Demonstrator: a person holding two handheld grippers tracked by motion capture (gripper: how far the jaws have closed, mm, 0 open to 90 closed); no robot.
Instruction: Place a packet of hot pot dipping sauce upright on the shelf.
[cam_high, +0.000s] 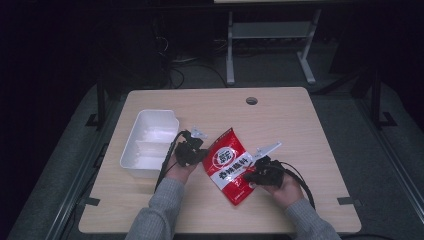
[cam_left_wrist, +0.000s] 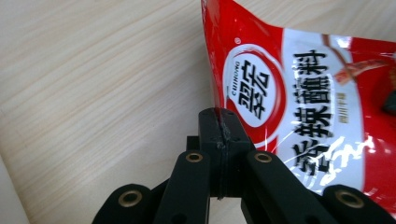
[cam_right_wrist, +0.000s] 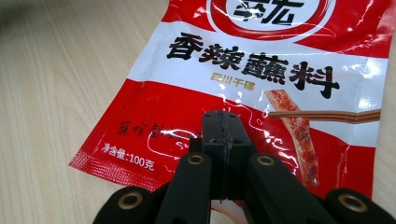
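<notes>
Fingers of both grippers pinch closed on the red packet (cam_high: 230, 165).

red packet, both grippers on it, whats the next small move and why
Probably lift it a little and carry it toward the white tray: both grippers, left and right, look shut on edges of the red packet, and the tray sits just left of it.

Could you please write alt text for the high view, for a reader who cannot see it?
Two hand-held grippers, left gripper and right gripper, pinch opposite edges of a red seasoning packet on a wooden table. A white tray sits left.
</notes>
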